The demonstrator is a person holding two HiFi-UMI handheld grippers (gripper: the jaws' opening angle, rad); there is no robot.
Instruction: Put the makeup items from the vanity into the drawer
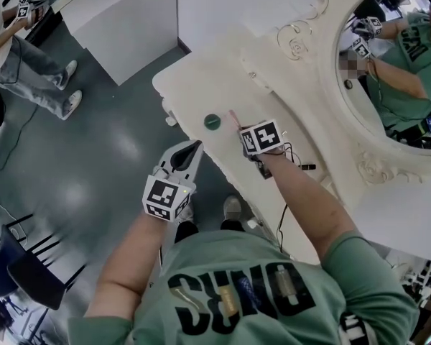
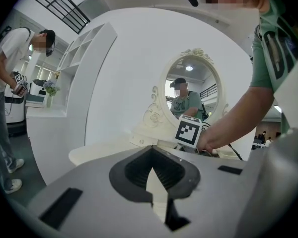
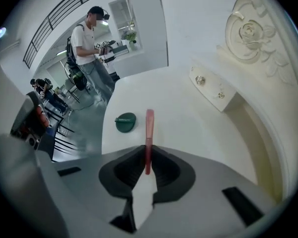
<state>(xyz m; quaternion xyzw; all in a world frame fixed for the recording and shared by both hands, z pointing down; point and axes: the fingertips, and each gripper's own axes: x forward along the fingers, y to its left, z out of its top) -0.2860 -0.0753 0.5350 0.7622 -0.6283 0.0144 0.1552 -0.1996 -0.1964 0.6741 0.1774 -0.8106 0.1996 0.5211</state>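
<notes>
Reaching down steeply over the white vanity tabletop (image 3: 188,128), the right tool (image 3: 148,152) is pinching a slim pink stick (image 3: 149,130), likely a lip product or makeup pencil. Its jaws are standing only narrowly apart, pressing on the stick's near end, while the far end is pointing away across the tabletop. The steep angle is probably chosen so that the tips can close on such a thin item from above. Just beside the stick, to its left in the right gripper view, a round green compact (image 3: 125,122) is lying flat near the tabletop's rounded edge, untouched. A small drawer (image 3: 213,89) with two knobs is sitting at the back of the tabletop under the ornate mirror (image 1: 395,63), and it is looking closed, so it would need opening before anything goes in. The left tool (image 2: 151,157) is hovering roughly level off the front edge of the tabletop, its jaws together with nothing between them, seemingly waiting free for that job. Another person (image 3: 89,48) is standing well away in the background.
</notes>
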